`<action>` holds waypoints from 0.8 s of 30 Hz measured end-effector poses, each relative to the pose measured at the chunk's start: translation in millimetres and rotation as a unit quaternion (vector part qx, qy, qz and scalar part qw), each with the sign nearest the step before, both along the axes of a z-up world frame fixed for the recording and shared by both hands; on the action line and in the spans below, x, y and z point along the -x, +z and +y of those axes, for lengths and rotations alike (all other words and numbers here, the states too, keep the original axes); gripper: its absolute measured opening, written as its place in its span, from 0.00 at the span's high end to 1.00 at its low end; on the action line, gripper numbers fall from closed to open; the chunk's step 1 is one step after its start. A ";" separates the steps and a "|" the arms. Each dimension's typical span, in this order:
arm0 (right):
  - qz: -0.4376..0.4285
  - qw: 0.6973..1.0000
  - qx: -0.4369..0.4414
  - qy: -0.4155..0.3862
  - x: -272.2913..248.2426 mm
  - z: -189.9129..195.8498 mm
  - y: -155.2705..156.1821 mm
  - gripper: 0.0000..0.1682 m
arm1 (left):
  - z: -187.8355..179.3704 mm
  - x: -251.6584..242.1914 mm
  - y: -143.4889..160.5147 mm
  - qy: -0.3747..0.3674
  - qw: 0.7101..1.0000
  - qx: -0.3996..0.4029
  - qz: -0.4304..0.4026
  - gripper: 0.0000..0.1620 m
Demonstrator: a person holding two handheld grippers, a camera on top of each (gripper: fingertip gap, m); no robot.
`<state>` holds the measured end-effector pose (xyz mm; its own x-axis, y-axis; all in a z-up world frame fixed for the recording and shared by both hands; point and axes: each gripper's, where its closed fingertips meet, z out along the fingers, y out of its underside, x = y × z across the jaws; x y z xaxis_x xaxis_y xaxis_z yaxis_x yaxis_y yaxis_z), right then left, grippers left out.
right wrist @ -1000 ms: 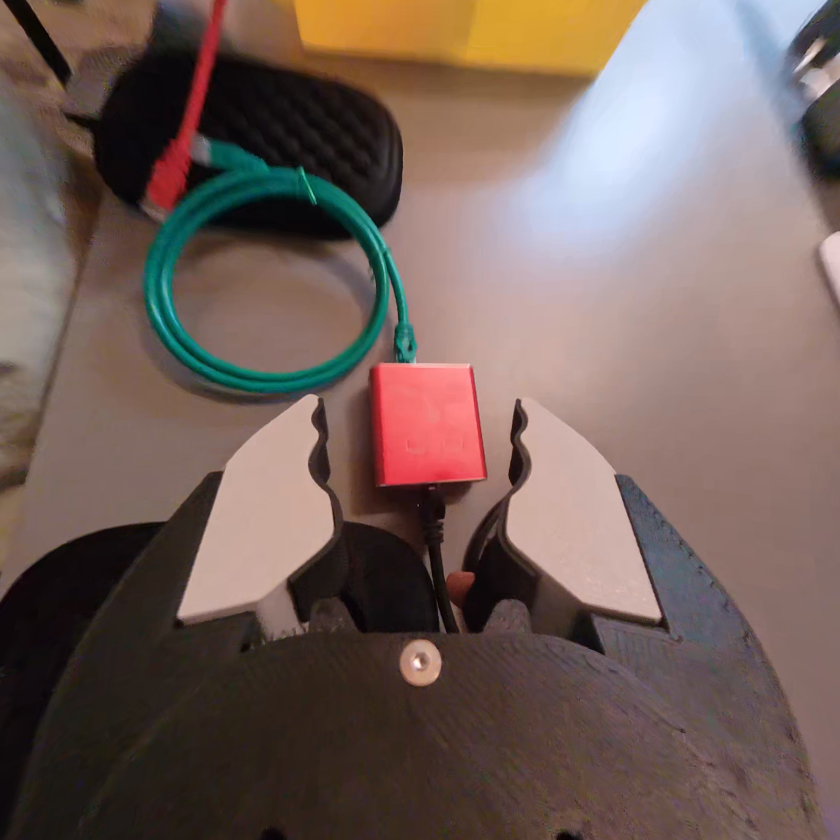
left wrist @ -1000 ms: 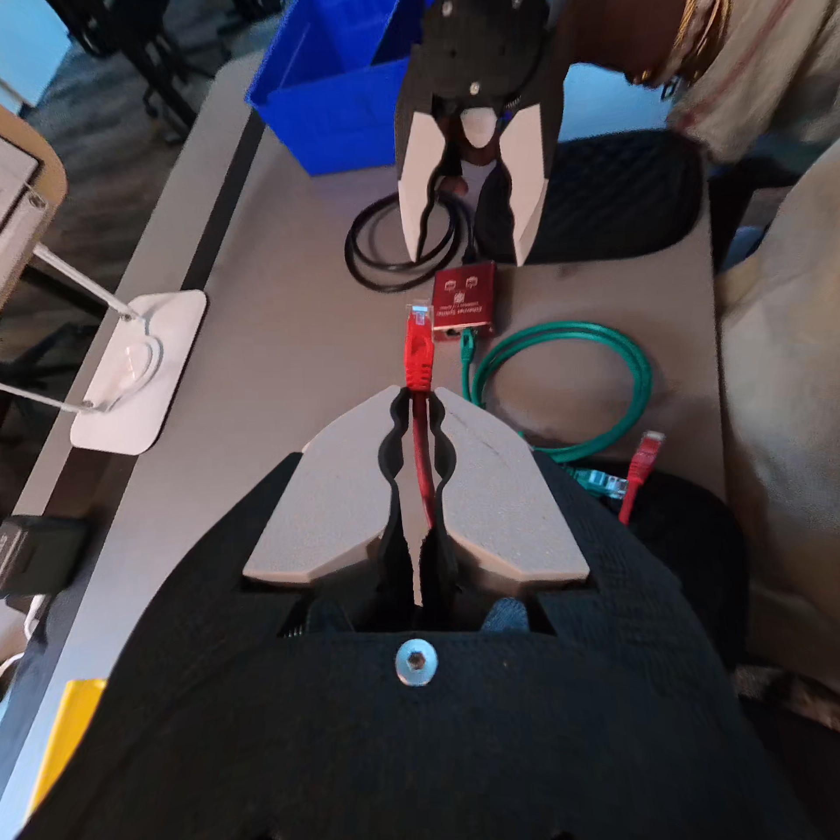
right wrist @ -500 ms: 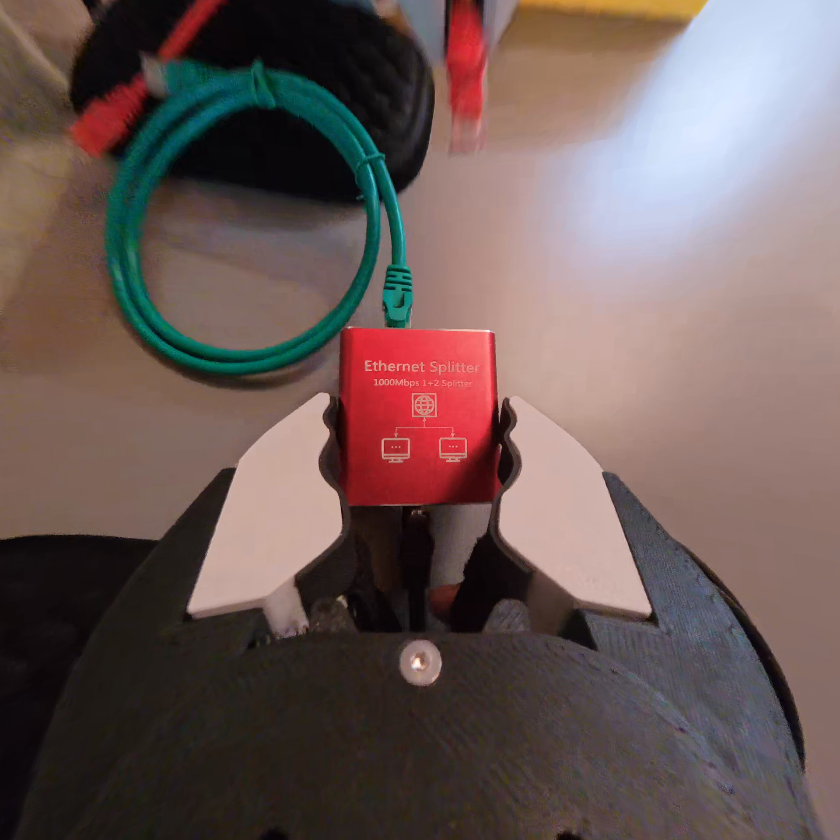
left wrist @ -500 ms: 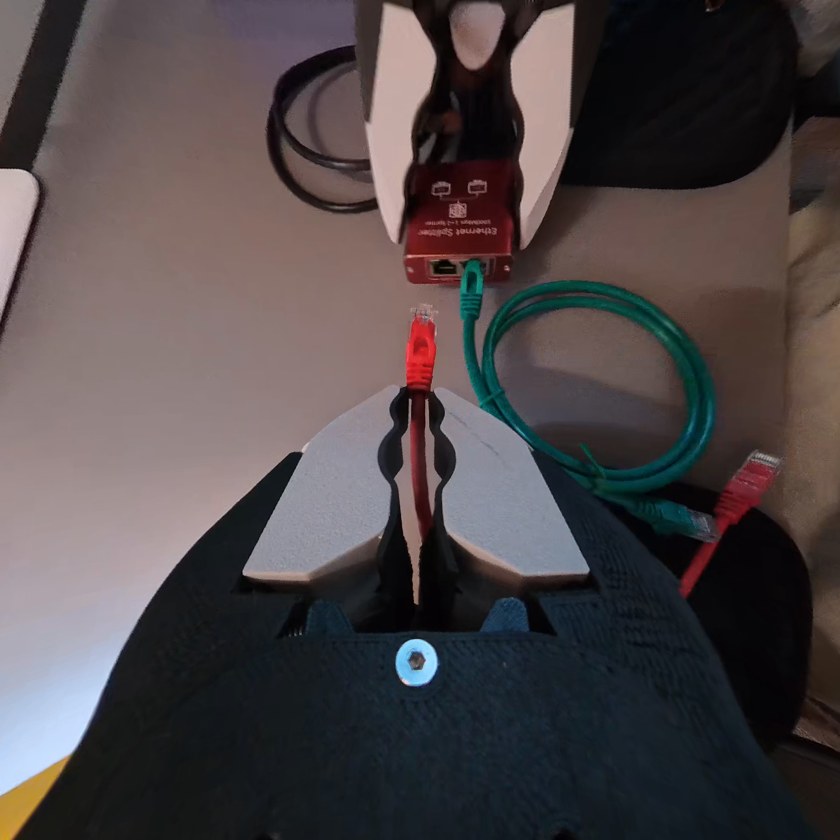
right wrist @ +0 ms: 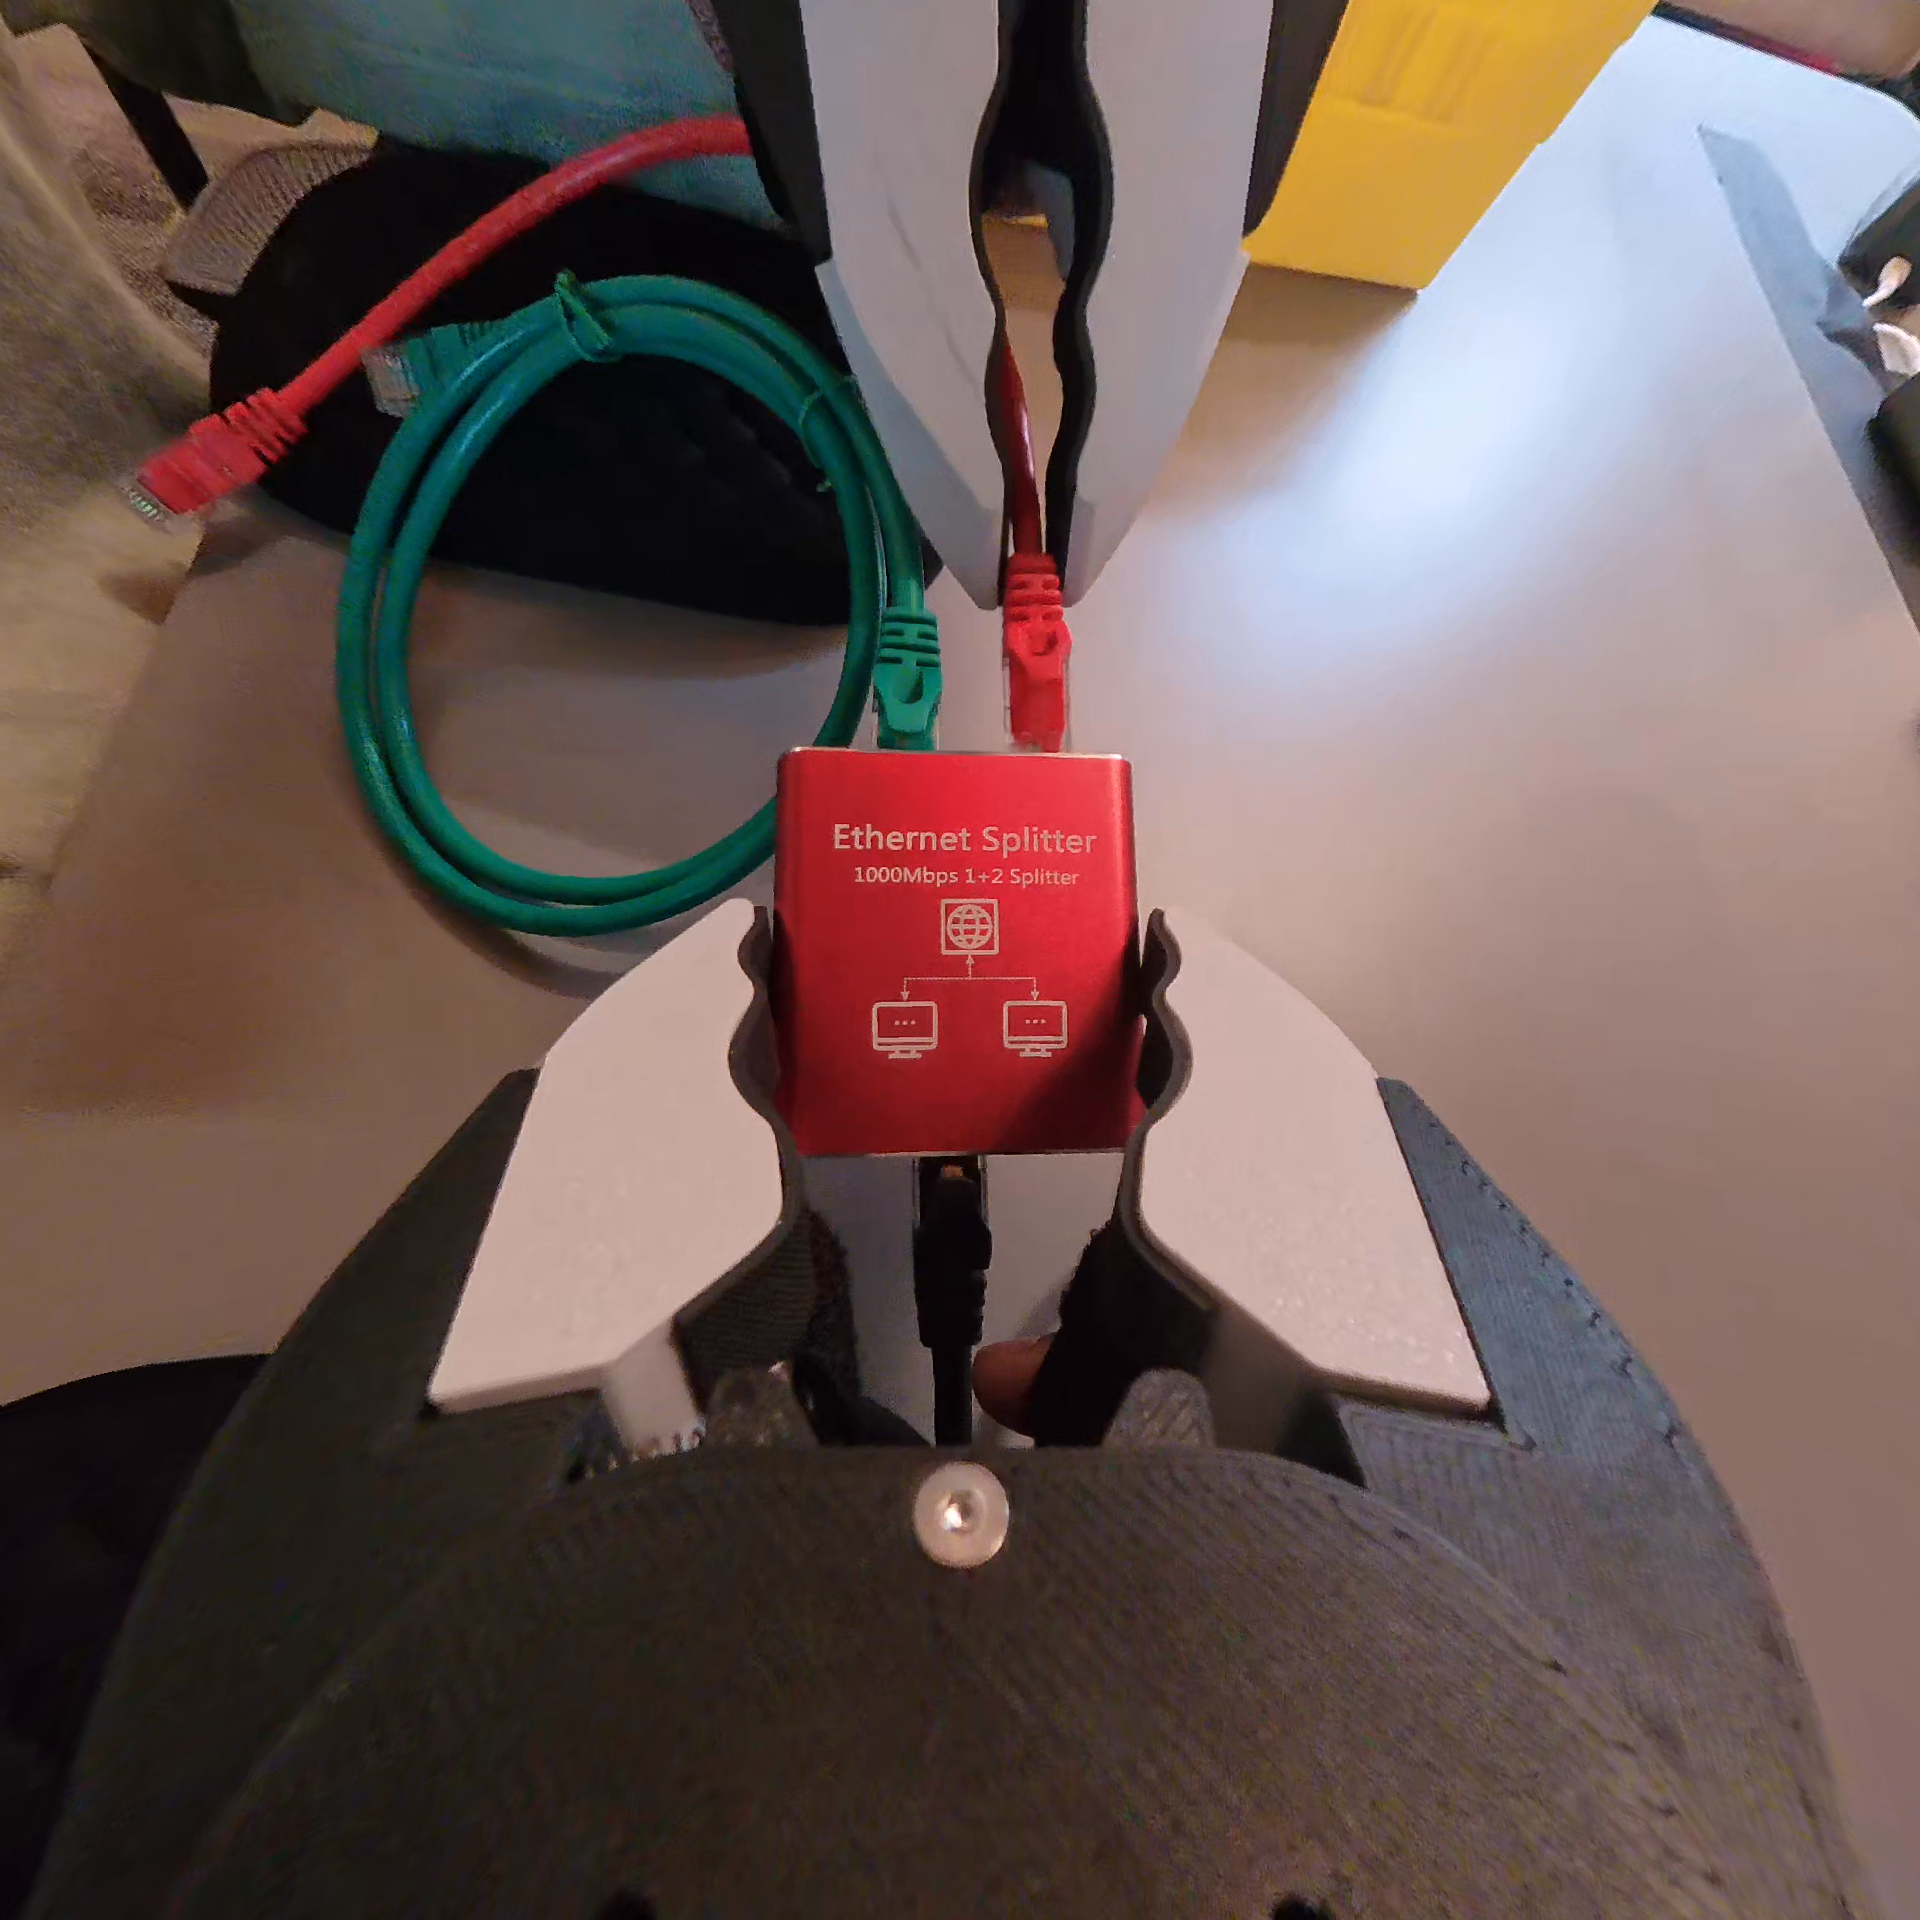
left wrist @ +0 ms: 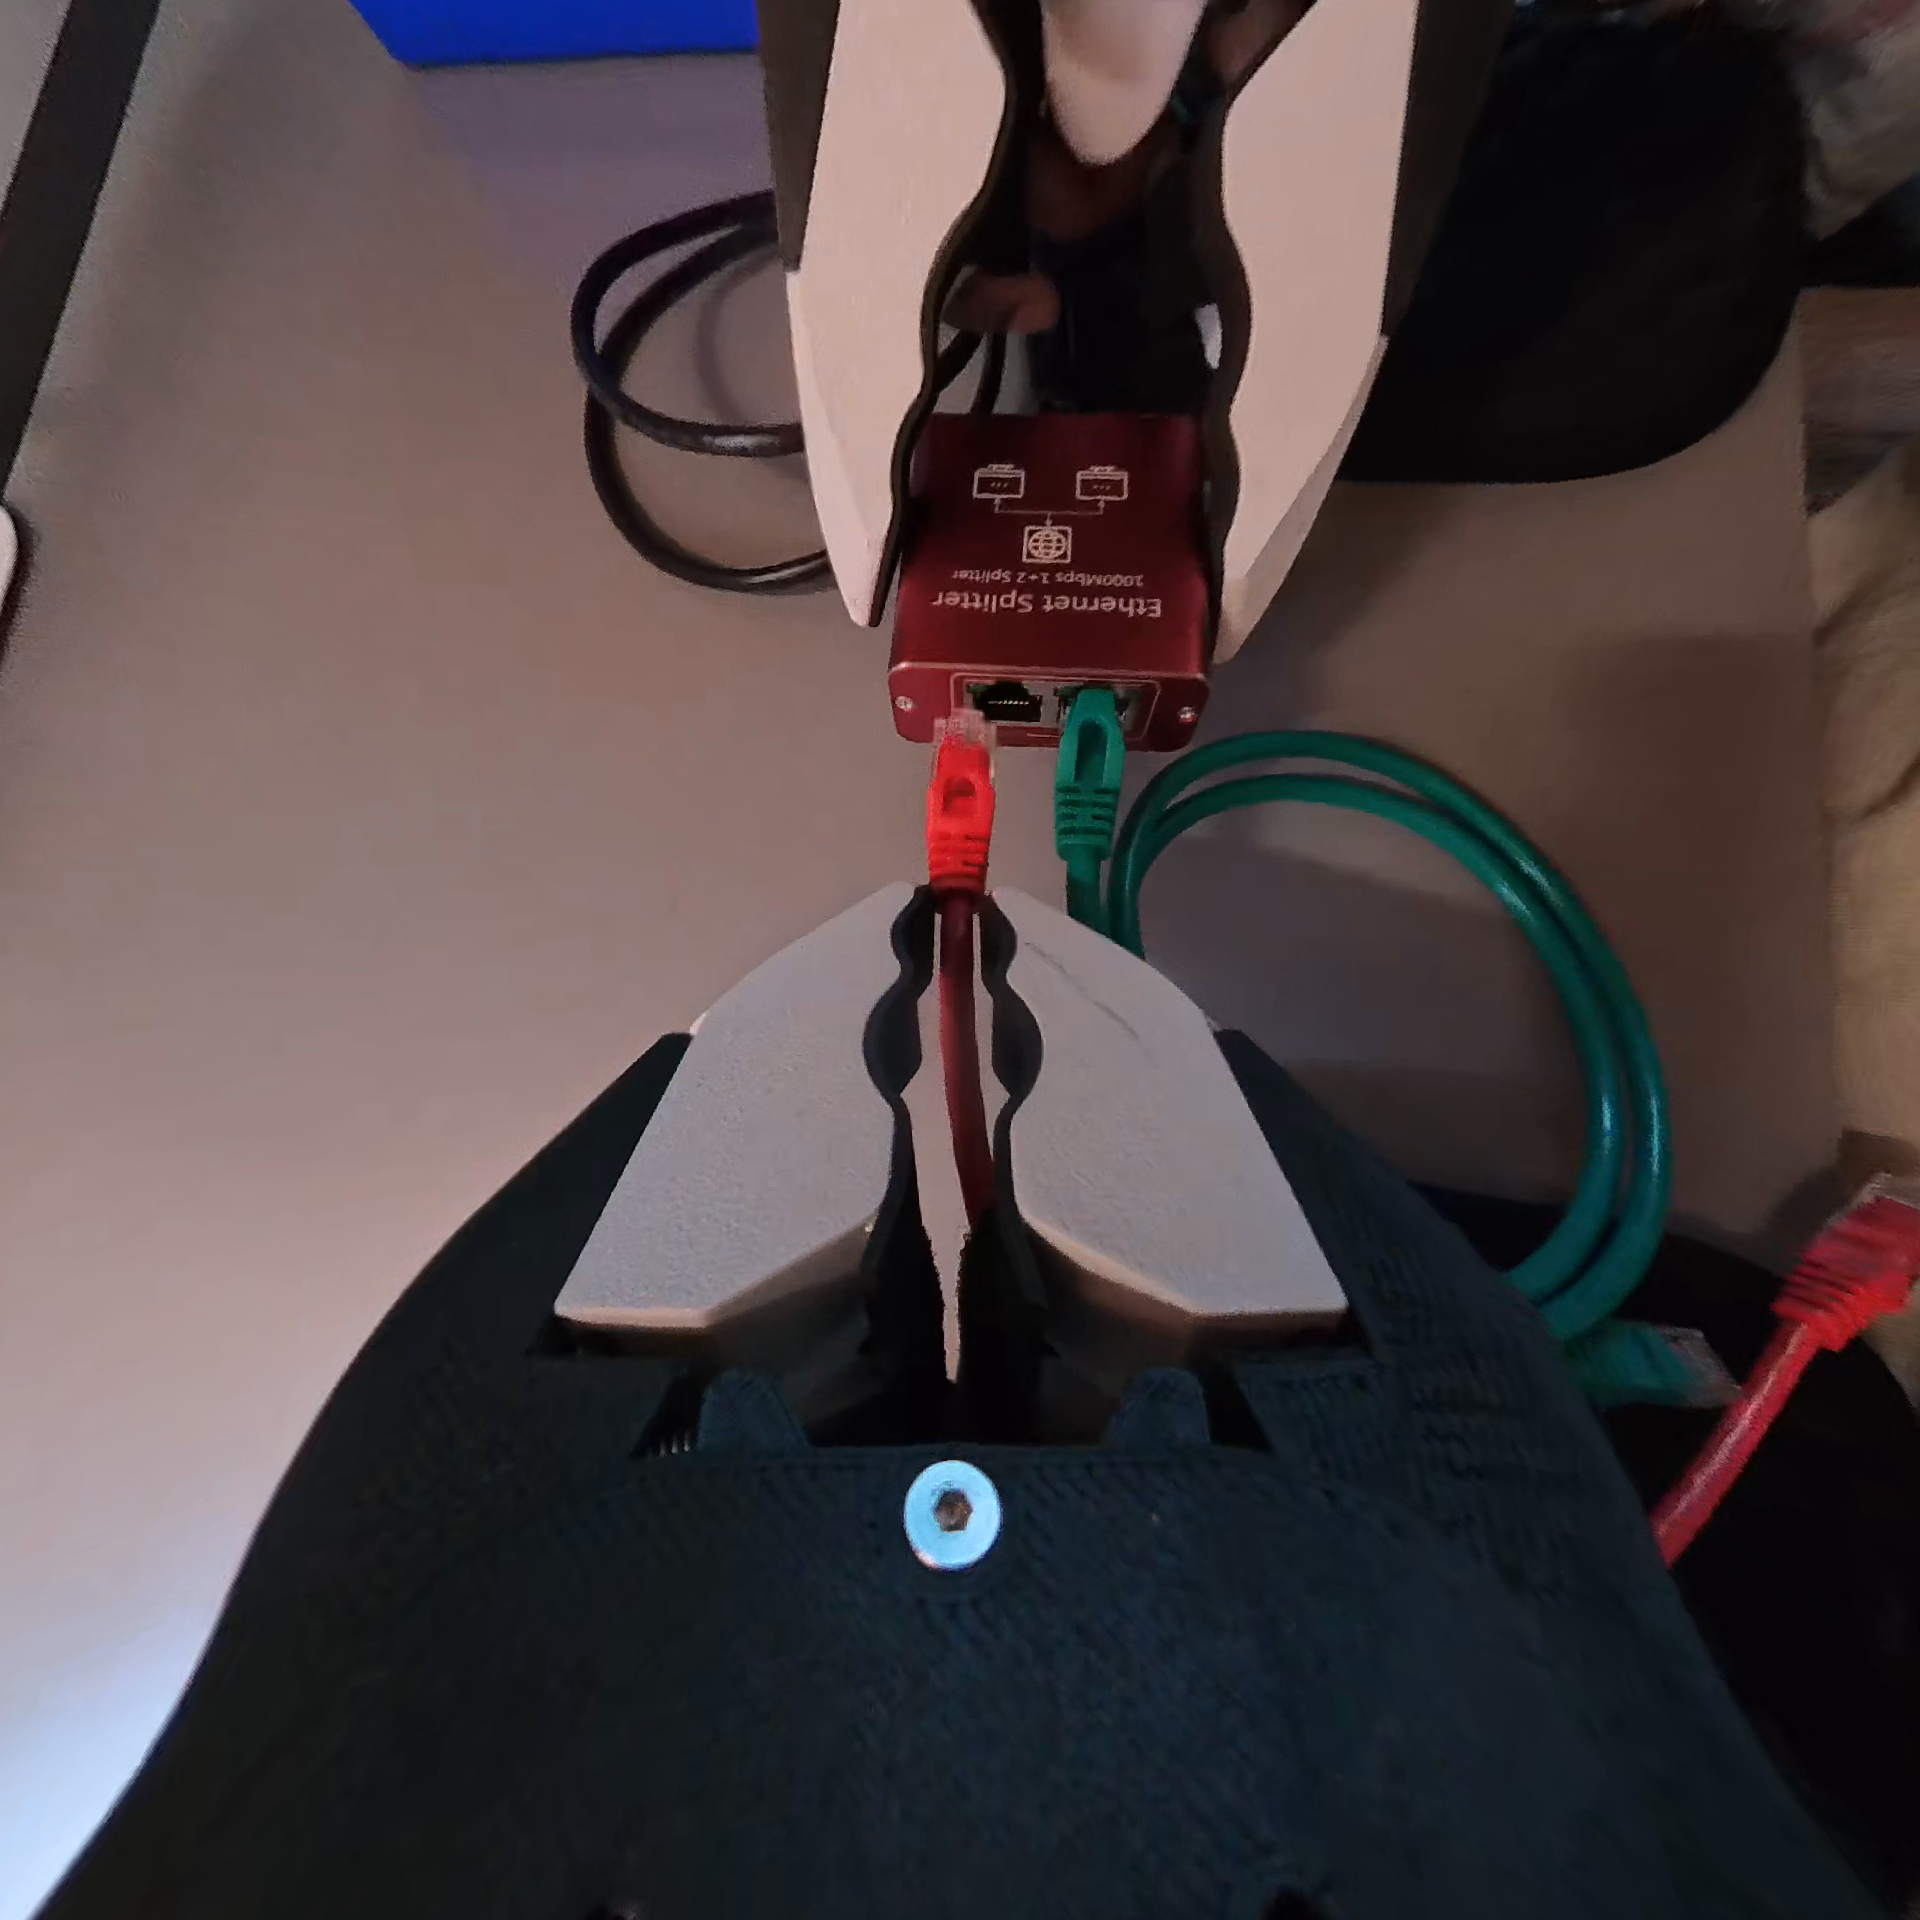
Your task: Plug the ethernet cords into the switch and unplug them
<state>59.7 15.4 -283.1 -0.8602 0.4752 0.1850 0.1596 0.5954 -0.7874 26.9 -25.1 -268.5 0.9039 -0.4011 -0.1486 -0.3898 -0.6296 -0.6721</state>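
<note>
Step in hand, as you can judge it: seating the red cord in the second port of the switch.

Left to right in the left wrist view: a black cord (left wrist: 665,416) lies coiled on the table (left wrist: 312,727), far left of the switch. Your left gripper (left wrist: 958,894) is pressed together on the red cord (left wrist: 961,1039) just behind its plug (left wrist: 961,800). The plug tip sits at the mouth of the empty left port, slightly left of centre; it is not yet seated. The switch (left wrist: 1049,582) rests on the table, pinched across its sides by your right gripper (left wrist: 1049,634). The green cord (left wrist: 1086,779) is already plugged into the right port, its loop lying on the table to the right. The red cord's free plug (left wrist: 1860,1278) lies far right on a black case (left wrist: 1766,1558).

Next move calls for a small nudge right to line the plug up, then a straight push while you hold the switch firm.

Containers: a blue bin (left wrist: 582,31) at the top edge of this view, and a yellow bin (right wrist: 1434,135) in the right wrist view. You cannot tell what either holds.
</note>
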 end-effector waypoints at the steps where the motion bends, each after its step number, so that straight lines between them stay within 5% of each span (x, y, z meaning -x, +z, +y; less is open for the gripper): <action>1: 0.005 1.000 0.002 0.001 -0.3 -0.2 0.9 0.59 | -0.5 -2.6 1.9 -0.006 1.000 -0.004 -0.013 0.95; 24: 0.077 0.996 0.019 -0.027 0.3 -5.2 14.0 0.60 | 3.5 -9.3 6.8 -0.008 0.998 -0.009 -0.060 0.95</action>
<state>59.4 10.2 -269.0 -0.7961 0.5293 0.2933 0.0661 0.5578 -0.8273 36.1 -21.6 -261.7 0.9093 -0.4134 -0.0466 -0.3151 -0.6112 -0.7261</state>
